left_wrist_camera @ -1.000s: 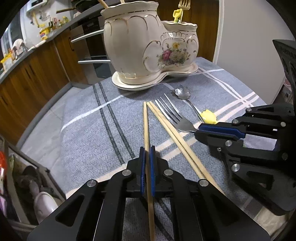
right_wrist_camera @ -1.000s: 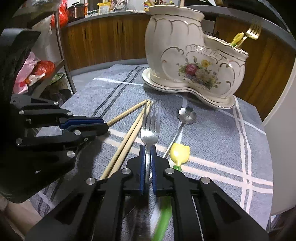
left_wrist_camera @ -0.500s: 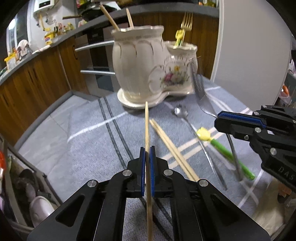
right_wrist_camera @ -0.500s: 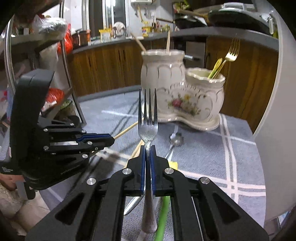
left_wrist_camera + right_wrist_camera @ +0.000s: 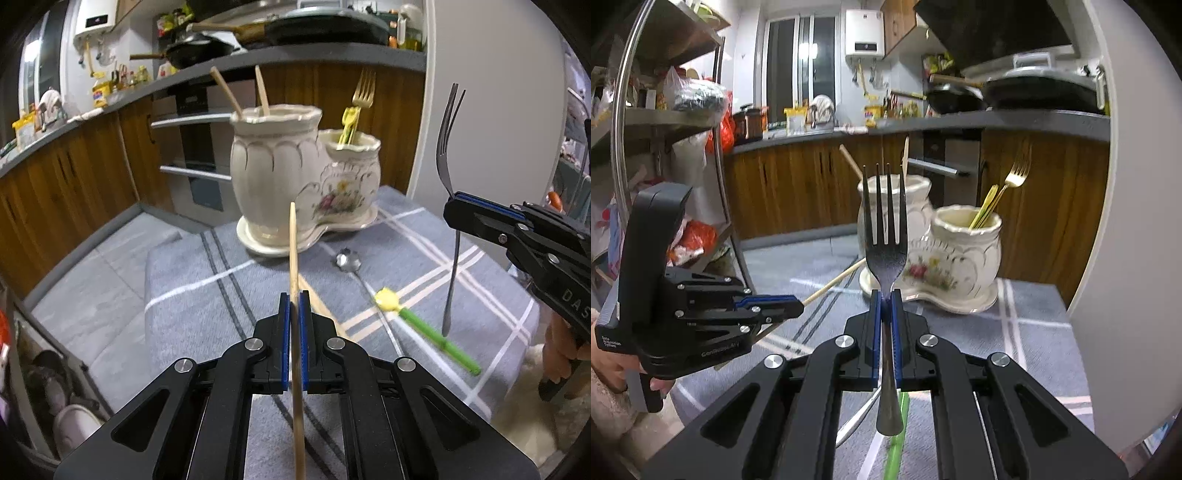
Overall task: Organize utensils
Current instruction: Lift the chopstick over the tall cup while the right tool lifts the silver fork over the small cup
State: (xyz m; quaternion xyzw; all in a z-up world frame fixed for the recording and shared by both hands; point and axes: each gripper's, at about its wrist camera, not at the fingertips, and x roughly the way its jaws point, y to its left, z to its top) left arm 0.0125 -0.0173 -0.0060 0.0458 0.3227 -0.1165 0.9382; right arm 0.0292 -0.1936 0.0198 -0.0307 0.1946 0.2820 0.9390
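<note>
My left gripper (image 5: 293, 298) is shut on a wooden chopstick (image 5: 294, 251) and holds it above the grey checked cloth (image 5: 184, 306); it also shows in the right wrist view (image 5: 798, 309). My right gripper (image 5: 885, 297) is shut on a steel fork (image 5: 885, 236), tines up; it also shows in the left wrist view (image 5: 452, 201). A cream two-pot ceramic holder (image 5: 295, 184) stands at the back. Its tall pot holds chopsticks (image 5: 226, 92); its small pot holds a gold fork (image 5: 363, 90). A spoon (image 5: 347, 260), a yellow-and-green utensil (image 5: 417, 323) and another chopstick (image 5: 314, 299) lie on the cloth.
Wooden kitchen cabinets (image 5: 74, 173) and an oven (image 5: 195, 147) stand behind the table. A white wall (image 5: 491, 110) rises at the right. A metal shelf rack with bags (image 5: 665, 110) stands at the left. The table's left edge drops to the floor (image 5: 92, 277).
Both grippers have risen well above the cloth, one with the chopstick and one with the fork. The fork now stands upright in the air. The holder looks farther away.
</note>
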